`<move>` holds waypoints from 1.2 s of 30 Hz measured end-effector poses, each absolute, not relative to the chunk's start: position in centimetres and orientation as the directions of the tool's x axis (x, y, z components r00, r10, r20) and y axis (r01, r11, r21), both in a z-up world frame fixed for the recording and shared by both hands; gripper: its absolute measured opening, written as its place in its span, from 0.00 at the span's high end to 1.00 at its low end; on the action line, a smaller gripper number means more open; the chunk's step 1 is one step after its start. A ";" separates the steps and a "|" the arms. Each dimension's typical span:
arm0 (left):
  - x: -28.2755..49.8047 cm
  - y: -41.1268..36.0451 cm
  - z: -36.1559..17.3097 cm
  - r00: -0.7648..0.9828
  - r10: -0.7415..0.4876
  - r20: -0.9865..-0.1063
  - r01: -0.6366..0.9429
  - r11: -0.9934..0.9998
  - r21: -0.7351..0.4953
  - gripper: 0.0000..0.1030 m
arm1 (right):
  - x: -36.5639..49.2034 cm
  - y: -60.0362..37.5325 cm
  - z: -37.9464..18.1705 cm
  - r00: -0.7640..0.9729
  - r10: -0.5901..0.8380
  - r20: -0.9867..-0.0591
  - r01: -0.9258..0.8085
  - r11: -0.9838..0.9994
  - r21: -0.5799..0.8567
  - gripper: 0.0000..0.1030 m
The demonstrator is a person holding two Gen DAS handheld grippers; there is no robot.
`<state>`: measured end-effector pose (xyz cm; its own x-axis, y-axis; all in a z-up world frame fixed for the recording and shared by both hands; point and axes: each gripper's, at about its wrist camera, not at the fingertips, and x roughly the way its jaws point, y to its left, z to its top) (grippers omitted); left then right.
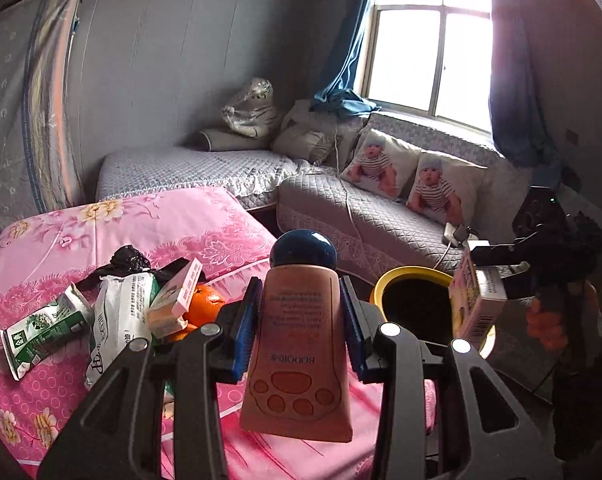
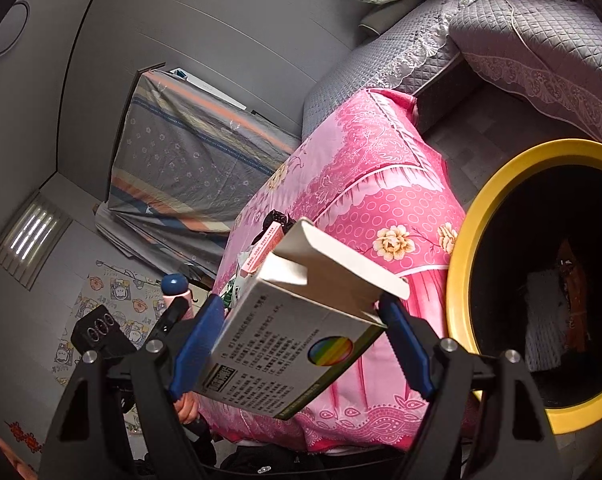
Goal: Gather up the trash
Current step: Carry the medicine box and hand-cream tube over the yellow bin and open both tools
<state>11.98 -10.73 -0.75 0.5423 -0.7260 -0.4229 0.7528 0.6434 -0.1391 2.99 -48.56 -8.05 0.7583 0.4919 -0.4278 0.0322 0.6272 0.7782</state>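
My left gripper [image 1: 301,312] is shut on a pink lotion tube [image 1: 297,344] with a blue cap, held upright over the pink bed's edge. My right gripper [image 2: 301,328] is shut on a white cardboard box [image 2: 289,340], tilted, beside the yellow-rimmed trash bin [image 2: 461,264]. In the left wrist view the right gripper [image 1: 497,268] holds the box [image 1: 477,300] at the bin's [image 1: 385,284] right rim. Trash lies on the bed: a green carton [image 1: 41,328], a white packet [image 1: 117,320], a small pink box [image 1: 177,296], a black bag [image 1: 133,260], an orange [image 1: 205,300].
The pink floral bed cover [image 1: 101,224] fills the left. A grey quilted sofa [image 1: 381,216] with baby-print pillows [image 1: 433,188] stands behind the bin under a window. A wrapped mattress [image 2: 189,152] leans on the wall. The bin holds dark contents.
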 end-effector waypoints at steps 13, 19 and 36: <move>10.0 -17.8 -0.6 0.423 -0.793 -0.439 0.849 0.516 -0.113 0.65 | 0.8 -52.3 -7.8 0.827 0.345 -0.443 0.119 0.664 0.738 0.26; 10.5 -21.7 -1.7 0.365 -0.799 -0.478 0.875 0.470 -0.116 0.65 | -0.1 -54.6 -8.4 0.848 0.195 -0.492 0.216 0.722 0.658 0.26; 11.5 -33.5 -6.8 0.224 -0.772 -0.594 0.916 0.375 -0.141 0.65 | -1.2 -59.4 -13.5 0.771 -0.078 -0.632 0.480 0.724 0.495 0.26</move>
<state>11.45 -33.47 -6.84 0.2243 -0.7724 -0.5942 0.9164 0.3746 -0.1411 -1.24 -59.36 -13.51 0.7706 -0.0784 -0.6325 0.4801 0.7241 0.4951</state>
